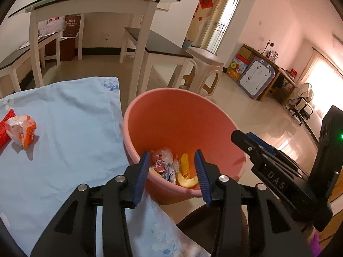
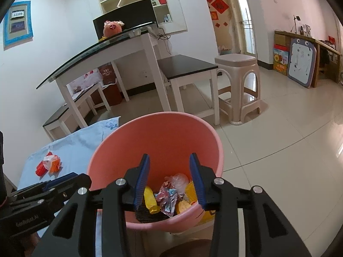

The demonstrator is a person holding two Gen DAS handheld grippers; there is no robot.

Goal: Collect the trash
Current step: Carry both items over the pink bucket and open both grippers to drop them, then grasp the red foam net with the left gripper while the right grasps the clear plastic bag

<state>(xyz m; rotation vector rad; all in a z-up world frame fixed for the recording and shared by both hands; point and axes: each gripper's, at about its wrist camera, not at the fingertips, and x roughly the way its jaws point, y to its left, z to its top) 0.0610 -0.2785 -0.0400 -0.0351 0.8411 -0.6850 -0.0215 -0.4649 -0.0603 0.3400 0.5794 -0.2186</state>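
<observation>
Right wrist view first: right gripper [image 2: 169, 176] poised over the pink bucket [image 2: 120, 147], blue pads wide apart, nothing between them. Down in the bucket already — a crumpled printed wrapper [image 2: 168, 199], a clear plastic scrap [image 2: 179, 178], a yellow packet [image 2: 150, 199], orange peel [image 2: 184, 206] — so a good share of the collecting looks done. Over to the left wrist view: left gripper [image 1: 171, 172] also spread and empty, hanging just above the bucket's near rim, with the same wrapper and peel visible between its fingers. Still to go, by the look of it — a crumpled white-and-orange wrapper [image 1: 21, 129] and a red ribbed piece [image 1: 5, 126] touching it, both lying on the light blue cloth [image 1: 70, 128], well apart from the bucket. Probably one or two more pickups, then. Writing now: "DAS" in white on the black body of the right gripper, seen from the left; "GenRobot.AI" on the left gripper's body, seen from the right; "11109" on a blue-framed wall plaque [image 2: 18, 24]. Red wall decorations [image 2: 215, 4] and a dark red box [image 1: 71, 24] under the glass-topped table [image 1: 96, 0] carry characters too small to read.
</observation>
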